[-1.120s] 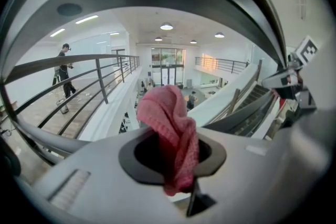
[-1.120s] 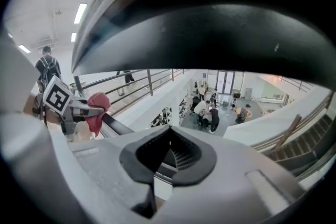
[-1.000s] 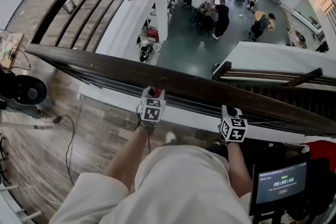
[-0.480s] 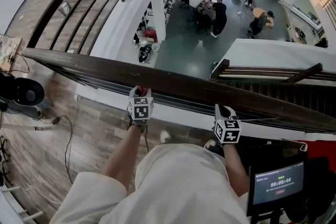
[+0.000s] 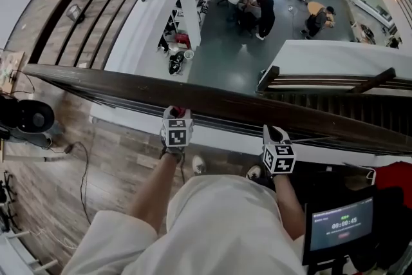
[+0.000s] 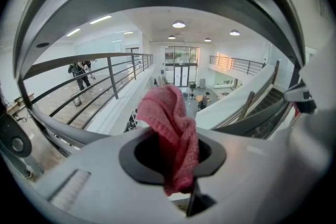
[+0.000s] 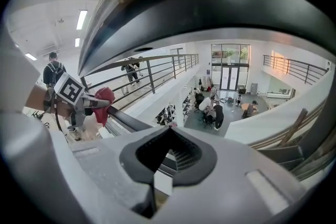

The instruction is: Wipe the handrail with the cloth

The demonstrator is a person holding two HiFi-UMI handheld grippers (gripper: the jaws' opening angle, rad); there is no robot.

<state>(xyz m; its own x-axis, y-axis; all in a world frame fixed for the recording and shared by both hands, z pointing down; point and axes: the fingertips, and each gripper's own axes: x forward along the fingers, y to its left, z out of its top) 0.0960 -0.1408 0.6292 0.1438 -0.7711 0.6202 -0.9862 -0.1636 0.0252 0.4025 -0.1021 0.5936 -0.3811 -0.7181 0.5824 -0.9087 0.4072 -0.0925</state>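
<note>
Along the near edge of the dark wooden handrail, the left gripper is clamped on the red cloth, which bunches out of its jaws and sits against that edge. The right gripper waits farther right by the same edge, its jaws together with nothing between them. The rail's top is bare from the cloth out to its left end, and bare again between the two grippers and on past the right one. Beyond the rail's far edge is an open drop to the lower floor. Against half a second ago, both grippers keep nearly the same places and spacing along the rail, and the left one has edged slightly right.
</note>
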